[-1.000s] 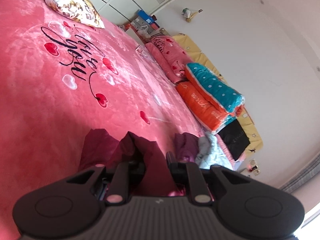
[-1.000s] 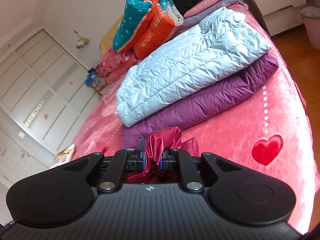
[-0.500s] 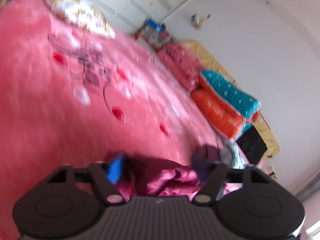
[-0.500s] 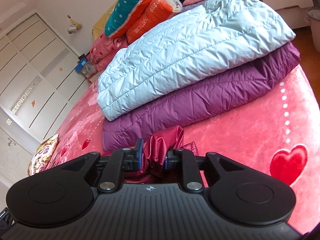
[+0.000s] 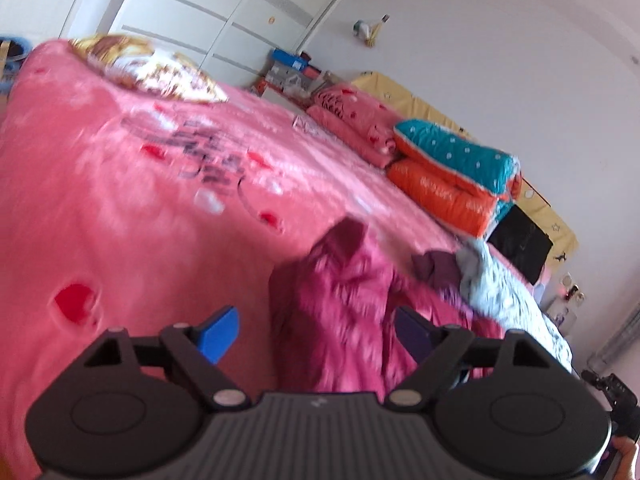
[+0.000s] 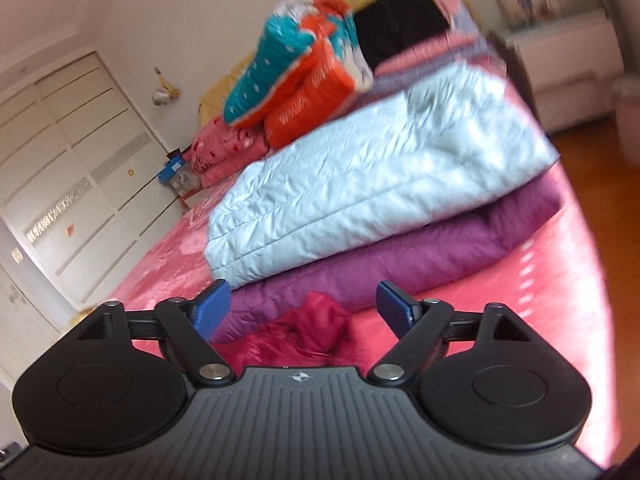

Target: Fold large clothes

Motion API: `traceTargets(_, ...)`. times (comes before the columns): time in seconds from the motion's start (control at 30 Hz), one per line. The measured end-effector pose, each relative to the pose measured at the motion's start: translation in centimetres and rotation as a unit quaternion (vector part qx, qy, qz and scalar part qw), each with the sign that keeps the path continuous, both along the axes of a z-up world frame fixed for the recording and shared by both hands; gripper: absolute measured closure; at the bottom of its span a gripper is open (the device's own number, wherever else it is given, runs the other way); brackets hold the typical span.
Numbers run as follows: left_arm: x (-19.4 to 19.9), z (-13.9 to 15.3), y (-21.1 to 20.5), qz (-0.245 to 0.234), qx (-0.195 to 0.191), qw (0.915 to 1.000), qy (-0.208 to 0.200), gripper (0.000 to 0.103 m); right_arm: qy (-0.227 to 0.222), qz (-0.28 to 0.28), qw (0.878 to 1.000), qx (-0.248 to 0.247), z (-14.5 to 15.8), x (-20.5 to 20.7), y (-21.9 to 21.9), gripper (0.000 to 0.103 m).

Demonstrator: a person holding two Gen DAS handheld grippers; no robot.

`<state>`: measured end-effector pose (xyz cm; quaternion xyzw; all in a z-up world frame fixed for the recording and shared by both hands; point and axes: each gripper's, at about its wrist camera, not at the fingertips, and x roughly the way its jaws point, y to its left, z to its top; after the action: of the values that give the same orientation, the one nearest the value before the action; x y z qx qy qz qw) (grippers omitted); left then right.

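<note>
A crumpled dark red garment (image 5: 344, 304) lies on the pink bed cover (image 5: 120, 216), just ahead of my left gripper (image 5: 316, 336), which is open and empty above it. In the right wrist view the same red garment (image 6: 308, 332) lies loose below my right gripper (image 6: 304, 312), whose blue pads stand wide apart and hold nothing. Both views are blurred by motion.
A folded pale blue jacket (image 6: 372, 176) lies on a folded purple one (image 6: 400, 264) beyond the red garment. Teal and orange quilts (image 6: 304, 68) and pink bedding (image 5: 352, 120) are stacked by the wall. A patterned pillow (image 5: 148, 68) lies at the far end. Wooden floor (image 6: 592, 168) lies beyond the bed's right edge.
Both grippers have opened and let go of the red garment, which now lies on the bed. Both have lifted and tilted away.
</note>
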<state>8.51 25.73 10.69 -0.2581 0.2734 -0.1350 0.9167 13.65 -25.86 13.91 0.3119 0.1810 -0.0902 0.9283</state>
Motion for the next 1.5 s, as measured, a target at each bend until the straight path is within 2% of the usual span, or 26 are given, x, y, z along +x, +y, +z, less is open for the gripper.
traceTargets(0.13,-2.3,-2.4,0.4,-0.018,-0.026,0.9992,0.025,0.018,0.023,0.008,0.999,-0.045,-1.6,-5.5,0.1,0.003)
traceTargets(0.27,-2.5,-4.4,0.1,-0.015,-0.046,0.9976,0.05,0.018,0.064,0.041,0.997,-0.015,-5.6,-9.0,1.1,0.003)
traceTargets(0.5,-0.7,-6.8,-1.7,-0.029,-0.061,0.9942,0.084,0.015,0.077,0.071,0.99,0.1,-10.2,-9.8,2.8,0.001)
traceTargets(0.67,0.0,-7.7,-2.7,-0.031,-0.071,0.9931,0.087,0.012,0.058,0.084,0.977,0.187,-12.0,-8.8,2.9,0.0)
traceTargets(0.73,0.2,-7.8,-3.3,-0.033,-0.071,0.993,0.089,0.012,0.054,0.106,0.968,0.223,-12.5,-8.2,3.3,0.0)
traceTargets(0.83,0.3,-7.9,-3.8,-0.034,-0.072,0.9921,0.097,0.034,0.051,0.112,0.967,0.222,-12.4,-7.9,4.6,0.0)
traceTargets(0.87,0.4,-8.0,-4.0,-0.035,-0.078,0.9909,0.104,0.047,0.048,0.112,0.966,0.229,-12.4,-7.8,4.8,0.0)
traceTargets(0.9,0.3,-8.0,-4.0,-0.036,-0.084,0.9897,0.11,0.056,0.045,0.108,0.964,0.24,-12.5,-7.7,4.8,0.012)
traceTargets(0.93,0.1,-8.1,-4.0,-0.034,-0.089,0.9891,0.112,0.059,0.043,0.101,0.96,0.256,-12.7,-7.8,4.7,0.02)
traceTargets(0.97,-0.1,-7.9,-4.1,-0.031,-0.091,0.9889,0.113,0.065,0.04,0.097,0.955,0.277,-13.3,-7.7,4.4,0.036)
traceTargets(1.0,-0.4,-7.7,-4.1,-0.029,-0.091,0.989,0.113,0.07,0.035,0.094,0.949,0.298,-13.6,-8.0,4.1,0.044)
traceTargets(1.03,-0.6,-7.5,-4.1,-0.027,-0.09,0.9891,0.113,0.072,0.032,0.088,0.947,0.309,-13.7,-8.1,4.1,0.047)
traceTargets(1.1,-1.1,-6.9,-4.1,-0.025,-0.088,0.989,0.116,0.077,0.034,0.081,0.948,0.306,-13.2,-8.4,4.5,0.058)
traceTargets(1.3,-3.4,-5.6,-4.0,-0.028,-0.089,0.9868,0.133,0.08,0.051,0.052,0.957,0.28,-11.1,-9.1,5.9,0.071)
traceTargets(1.5,-7.7,-5.0,-3.3,-0.039,-0.092,0.9831,0.153,0.08,0.068,0.038,0.962,0.261,-9.4,-12.6,6.2,0.072)
